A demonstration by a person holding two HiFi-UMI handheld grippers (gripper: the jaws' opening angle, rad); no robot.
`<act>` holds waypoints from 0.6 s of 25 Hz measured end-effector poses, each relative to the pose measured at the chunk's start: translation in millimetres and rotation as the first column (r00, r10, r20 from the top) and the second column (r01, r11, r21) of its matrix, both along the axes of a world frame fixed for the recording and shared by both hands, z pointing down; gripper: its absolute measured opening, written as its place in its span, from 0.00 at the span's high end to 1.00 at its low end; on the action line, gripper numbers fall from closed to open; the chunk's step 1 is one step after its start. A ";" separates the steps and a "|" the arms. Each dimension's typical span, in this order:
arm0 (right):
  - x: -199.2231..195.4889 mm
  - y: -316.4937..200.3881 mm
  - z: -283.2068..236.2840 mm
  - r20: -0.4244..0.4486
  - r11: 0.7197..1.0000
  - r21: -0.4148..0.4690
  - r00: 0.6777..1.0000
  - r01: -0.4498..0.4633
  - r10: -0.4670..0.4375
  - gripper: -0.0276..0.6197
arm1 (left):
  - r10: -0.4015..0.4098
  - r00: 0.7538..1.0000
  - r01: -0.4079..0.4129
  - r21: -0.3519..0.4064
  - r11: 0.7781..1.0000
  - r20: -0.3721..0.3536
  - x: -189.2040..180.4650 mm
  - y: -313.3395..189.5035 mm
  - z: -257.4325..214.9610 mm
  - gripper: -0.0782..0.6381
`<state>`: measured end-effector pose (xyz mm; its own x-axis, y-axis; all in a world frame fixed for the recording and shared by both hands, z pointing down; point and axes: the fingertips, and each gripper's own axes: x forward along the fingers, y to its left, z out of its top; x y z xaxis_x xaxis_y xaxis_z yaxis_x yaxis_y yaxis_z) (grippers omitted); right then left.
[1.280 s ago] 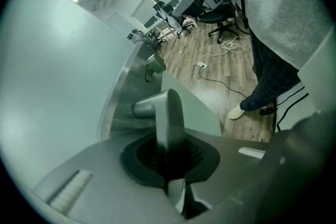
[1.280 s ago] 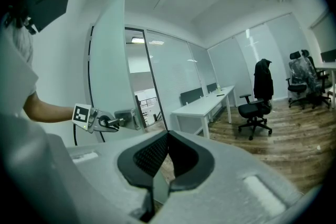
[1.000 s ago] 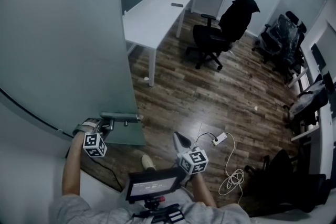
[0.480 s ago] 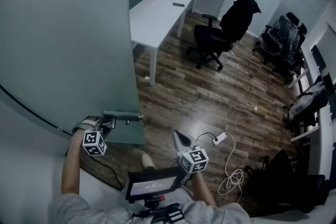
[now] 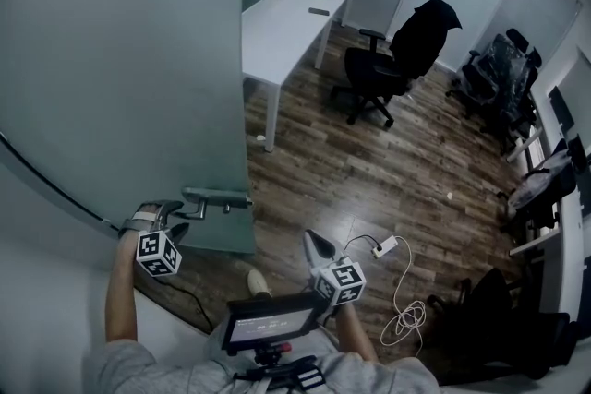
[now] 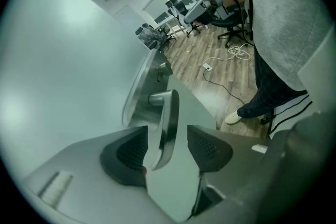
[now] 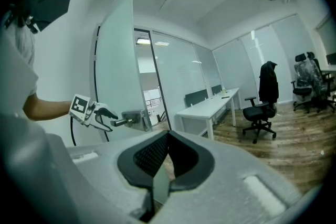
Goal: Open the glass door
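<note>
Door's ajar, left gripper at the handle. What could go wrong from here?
1. The left gripper has just been opening its jaws. The handle sits unclamped between them, so the glass door is unheld and might swing back.
2. Pulling away sideways could snag the handle.
3. The cable lies on the floor near the person's shoe, a possible trip.

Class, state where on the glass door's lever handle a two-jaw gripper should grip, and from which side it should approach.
Probably the flat free bar of the lever handle, away from its pivot post. Come end-on from the free tip, one jaw on each broad face.
</note>
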<state>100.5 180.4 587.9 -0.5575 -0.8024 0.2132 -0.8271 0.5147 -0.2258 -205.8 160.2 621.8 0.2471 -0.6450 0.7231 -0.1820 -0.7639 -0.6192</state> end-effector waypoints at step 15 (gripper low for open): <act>6.0 8.7 -1.6 0.001 1.000 0.002 1.000 0.000 0.000 0.95 | -0.133 0.745 0.130 -0.053 0.990 -0.654 42.6 27.2 -69.9 0.57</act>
